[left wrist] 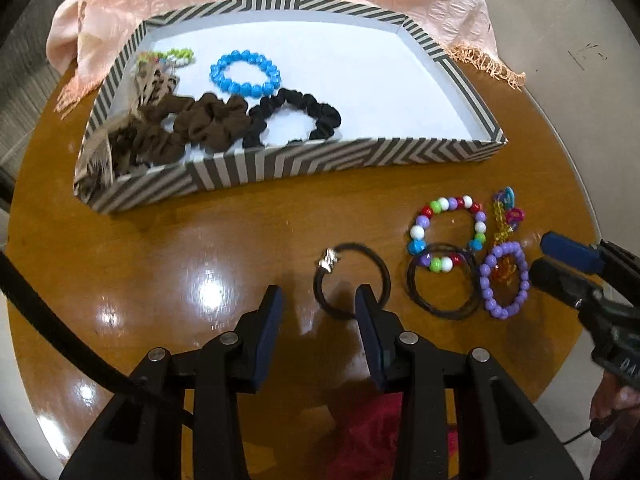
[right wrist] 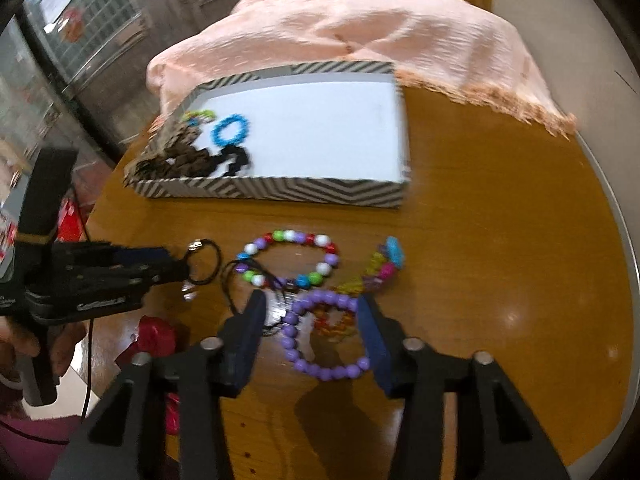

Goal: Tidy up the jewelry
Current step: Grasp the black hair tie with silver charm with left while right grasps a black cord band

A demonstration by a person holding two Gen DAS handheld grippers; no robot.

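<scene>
Left gripper [left wrist: 318, 300] is spread open low over the table [left wrist: 200, 240], one finger tip inside the black hair tie [left wrist: 352, 280], nothing gripped. Right gripper [right wrist: 310, 316] is also open, fingers straddling the purple bead bracelet [right wrist: 324, 336]; the blur makes contact hard to judge. The striped box [left wrist: 304, 160] holds the blue bracelet [left wrist: 245, 73] and scrunchies [left wrist: 192, 124]; the multicolor bracelet [left wrist: 448, 228] lies outside it.

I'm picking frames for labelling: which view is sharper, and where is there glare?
Left wrist view is sharp, with white lamp glare on the table left of the left gripper; right wrist view is motion-blurred, smearing the striped box and purple bracelet; both bend edges.
</scene>
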